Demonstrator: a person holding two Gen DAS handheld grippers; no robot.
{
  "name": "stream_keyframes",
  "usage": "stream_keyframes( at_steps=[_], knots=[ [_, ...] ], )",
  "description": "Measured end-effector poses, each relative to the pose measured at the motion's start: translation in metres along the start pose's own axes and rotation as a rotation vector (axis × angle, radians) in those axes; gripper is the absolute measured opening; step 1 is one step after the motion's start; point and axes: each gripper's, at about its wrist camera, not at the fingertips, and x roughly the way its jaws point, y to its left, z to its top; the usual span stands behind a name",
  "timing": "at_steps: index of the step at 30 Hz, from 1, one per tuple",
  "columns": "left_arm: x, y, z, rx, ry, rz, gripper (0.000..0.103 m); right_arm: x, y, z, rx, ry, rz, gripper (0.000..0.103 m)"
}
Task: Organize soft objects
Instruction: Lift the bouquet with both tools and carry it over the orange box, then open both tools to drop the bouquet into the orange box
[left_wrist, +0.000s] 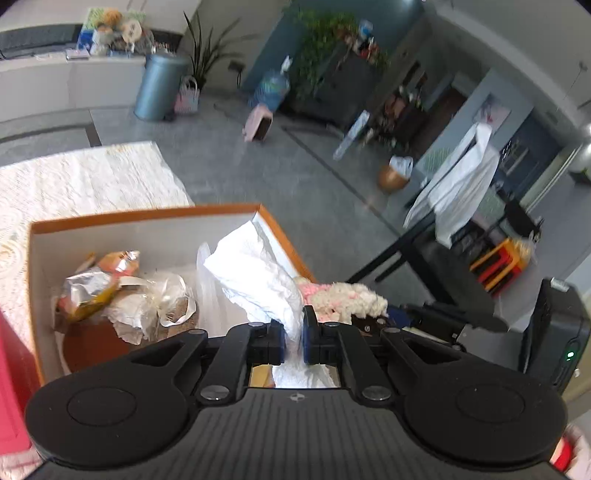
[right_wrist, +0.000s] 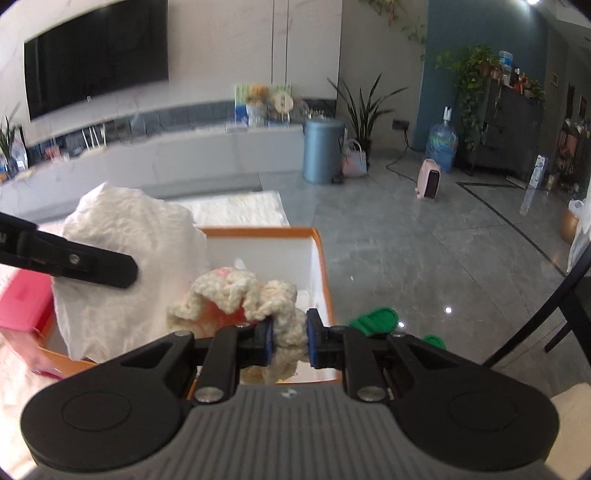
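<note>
Two claws above the orange box (left_wrist: 147, 214): left claw (left_wrist: 293, 339) pinching white paper (left_wrist: 255, 273), right claw (right_wrist: 290, 338) pinching cream knit (right_wrist: 236, 295).

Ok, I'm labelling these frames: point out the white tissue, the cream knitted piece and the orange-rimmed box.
white tissue (left_wrist: 255, 273): left wrist view, crumpled middle above the tool.
cream knitted piece (right_wrist: 236, 291): right wrist view, looped yarn on top.
orange-rimmed box (left_wrist: 147, 215): left wrist view, far orange rim.
</note>
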Motion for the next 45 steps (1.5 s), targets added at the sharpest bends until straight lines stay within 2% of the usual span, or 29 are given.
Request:
stream_keyframes(
  at_steps=[10, 22, 26, 27, 30, 37, 40, 45],
  knots=[
    [0.052, 0.02, -0.002, -0.014, 0.141, 0.054, 0.009, 0.061, 0.011, 0.005, -0.185, 0.15, 0.005, 0.017],
    [0.073, 0.035, -0.008, -0.032, 0.226, 0.095, 0.011, 0.09, 0.018, 0.0, -0.238, 0.26, 0.03, 0.022],
    [0.067, 0.032, -0.008, -0.024, 0.2, 0.092, 0.019, 0.09, 0.02, 0.0, -0.252, 0.265, 0.036, 0.024],
    [0.065, 0.032, -0.008, -0.026, 0.195, 0.092, 0.026, 0.088, 0.021, 0.0, -0.253, 0.261, 0.038, 0.025],
    [0.055, 0.029, -0.006, -0.015, 0.168, 0.107, 0.035, 0.081, 0.021, 0.004, -0.256, 0.241, 0.028, 0.037],
    [0.024, 0.022, -0.001, 0.005, 0.103, 0.121, 0.04, 0.058, 0.021, 0.012, -0.228, 0.202, 0.024, 0.04],
    [0.007, 0.016, -0.002, 0.027, 0.07, 0.144, 0.04, 0.045, 0.023, 0.014, -0.206, 0.178, 0.026, 0.049],
    [-0.02, 0.005, -0.008, 0.082, 0.009, 0.19, 0.04, 0.019, 0.032, 0.013, -0.156, 0.132, 0.041, 0.052]
  ],
)
